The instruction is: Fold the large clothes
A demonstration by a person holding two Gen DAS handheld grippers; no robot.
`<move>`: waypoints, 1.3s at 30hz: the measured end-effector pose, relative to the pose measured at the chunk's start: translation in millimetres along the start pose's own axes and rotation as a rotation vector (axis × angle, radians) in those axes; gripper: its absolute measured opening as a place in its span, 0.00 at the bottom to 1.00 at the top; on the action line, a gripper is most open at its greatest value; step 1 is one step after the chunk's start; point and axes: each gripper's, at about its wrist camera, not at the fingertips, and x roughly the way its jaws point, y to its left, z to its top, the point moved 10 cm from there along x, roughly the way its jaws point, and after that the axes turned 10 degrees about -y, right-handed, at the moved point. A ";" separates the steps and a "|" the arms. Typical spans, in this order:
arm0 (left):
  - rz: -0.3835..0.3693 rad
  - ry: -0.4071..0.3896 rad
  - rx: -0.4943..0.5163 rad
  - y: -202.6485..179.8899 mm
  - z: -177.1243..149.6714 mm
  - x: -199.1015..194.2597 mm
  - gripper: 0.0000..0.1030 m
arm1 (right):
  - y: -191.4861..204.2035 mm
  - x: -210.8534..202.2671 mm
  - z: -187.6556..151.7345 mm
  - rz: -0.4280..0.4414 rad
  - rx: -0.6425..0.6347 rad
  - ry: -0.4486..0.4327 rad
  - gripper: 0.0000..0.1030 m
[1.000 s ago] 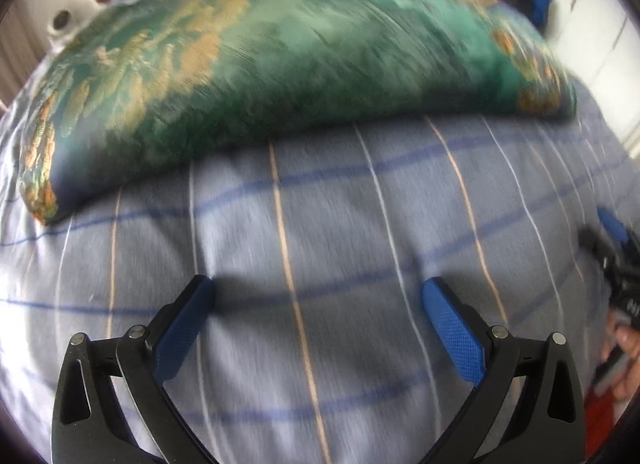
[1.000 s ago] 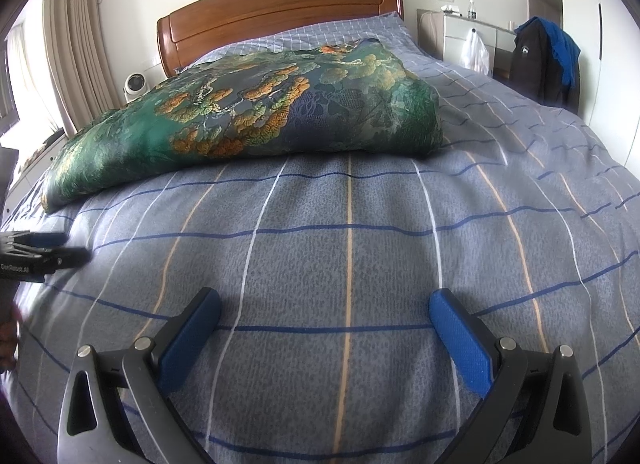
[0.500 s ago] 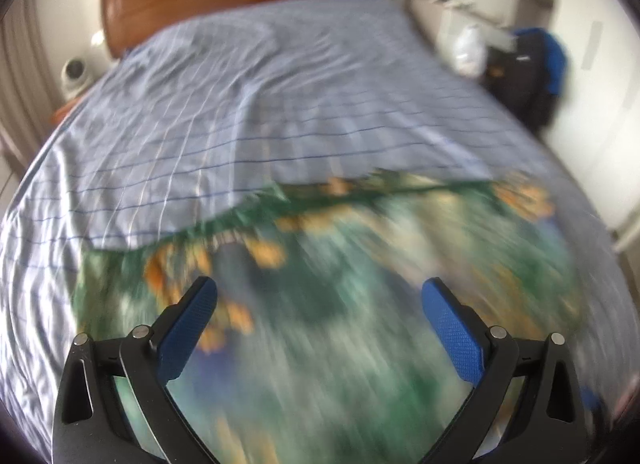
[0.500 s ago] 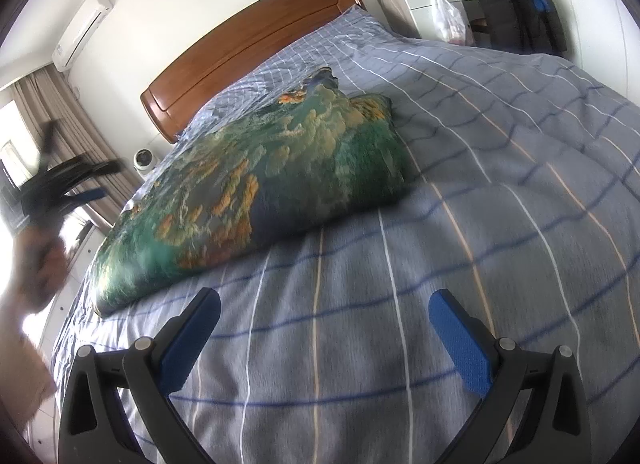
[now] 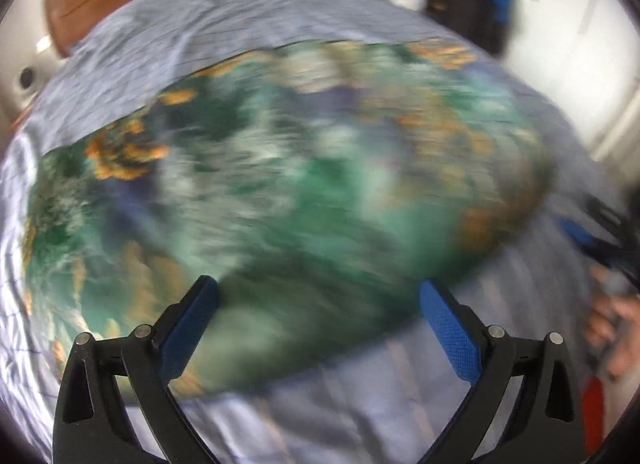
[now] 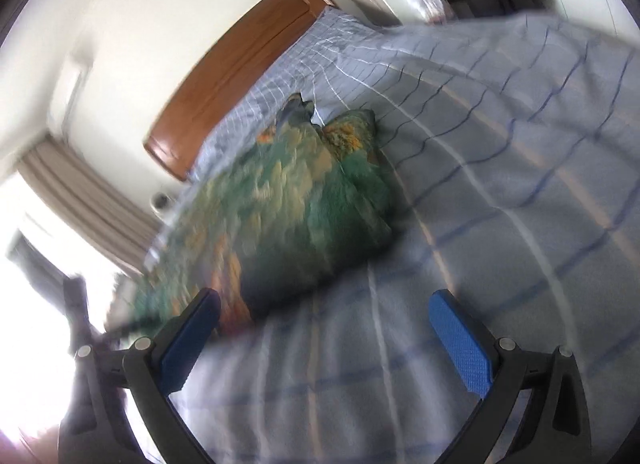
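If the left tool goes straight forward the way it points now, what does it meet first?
Most likely the green cloth lying on the bed. The left tool is open and aims at its near edge; blur leaves the depth unclear.

Bright daylight, heavy motion blur

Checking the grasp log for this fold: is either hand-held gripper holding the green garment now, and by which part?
Nothing is held. The left hand-held gripper and right hand-held gripper are both open, above the green garment.
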 end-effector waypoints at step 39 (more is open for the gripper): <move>-0.239 -0.057 -0.220 82.5 115.8 -78.1 0.35 | 285.3 -45.9 -58.4 0.328 -0.803 -0.191 0.71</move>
